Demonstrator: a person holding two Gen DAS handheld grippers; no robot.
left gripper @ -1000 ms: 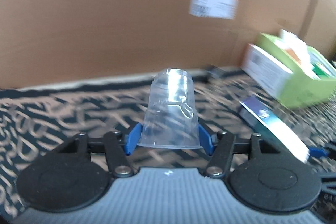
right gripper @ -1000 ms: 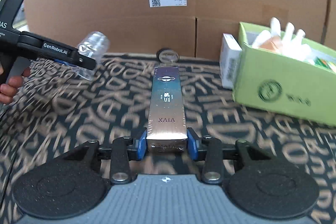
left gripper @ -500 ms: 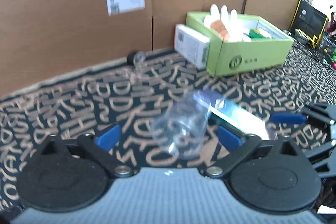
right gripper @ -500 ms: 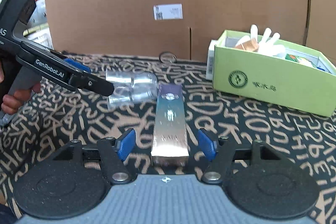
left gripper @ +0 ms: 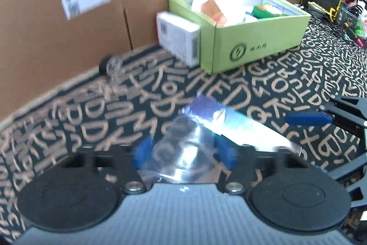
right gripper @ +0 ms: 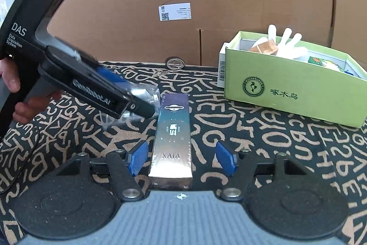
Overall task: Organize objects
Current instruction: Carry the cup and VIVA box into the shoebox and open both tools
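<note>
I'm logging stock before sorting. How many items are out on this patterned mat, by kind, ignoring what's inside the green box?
Boxes: 3 (long foil box, white barcode box, green box)
Cups: 1 (clear cup)
Rings: 1 (small dark ring)
Total: 5

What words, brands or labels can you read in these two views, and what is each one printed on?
"DAS Data Acquisition System": on the left gripper handle.
"GenRobot.AI": on its arm, blurred.
"VIVX": on the long box, upside down.
"啄木鸟": on the green box, beside a round bird logo whose ring text is too small.
White shipping label on the cardboard: QR code, print too small.
White carton: barcode, blurred.
</note>
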